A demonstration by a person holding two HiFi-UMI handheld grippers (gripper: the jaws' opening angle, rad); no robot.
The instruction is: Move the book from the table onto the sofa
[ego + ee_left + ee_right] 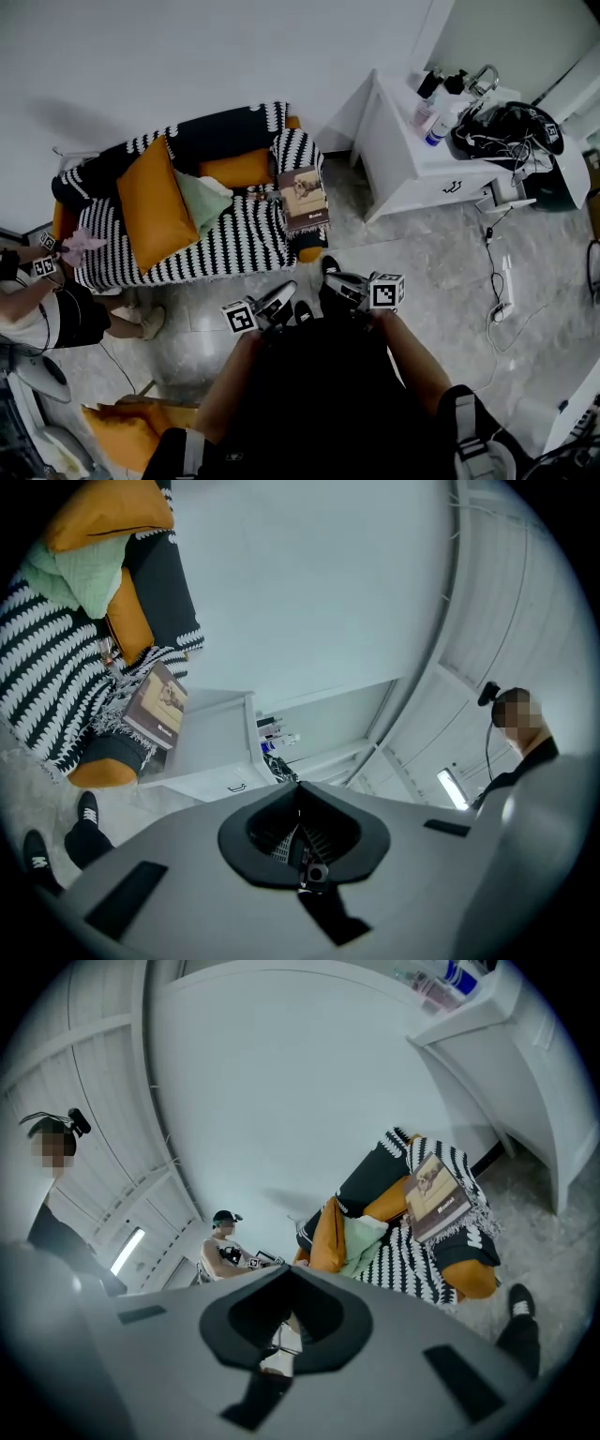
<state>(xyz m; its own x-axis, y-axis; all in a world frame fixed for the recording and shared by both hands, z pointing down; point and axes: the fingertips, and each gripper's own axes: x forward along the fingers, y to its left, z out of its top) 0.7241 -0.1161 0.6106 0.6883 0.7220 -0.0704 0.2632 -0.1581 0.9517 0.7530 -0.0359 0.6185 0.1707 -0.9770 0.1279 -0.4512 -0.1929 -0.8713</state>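
Pale marbled floor (pixel 422 272) runs between a white wall, a sofa (pixel 225 248) and a white desk (pixel 412 169). On the right end of the sofa's seat lies the book (pixel 303 199), flat, cover up: a slim rectangle with a brownish cover, a picture on it and a dark band along its lower edge. Under it is a woven black-and-white striped throw with a fringed edge. An orange seat cushion shows just beyond the book, and a soft mint-green cushion (pixel 204 202) and a plump orange one (pixel 153 202) lean further left. The book is clear of the desk and well apart from both grippers.

Those are held close to the person's body, over the floor in front of the sofa. The left gripper (pixel 287 291) has its fingers (pixel 289 847) pressed together with nothing between them. The right gripper (pixel 339 284) has its fingers (pixel 281 1340) pressed together too, equally empty.

On the boxy, smooth desk stand a few bottles (pixel 433 127) beside a tangle of black cables (pixel 506 127). Another orange cushion (pixel 127 431) lies on the floor.
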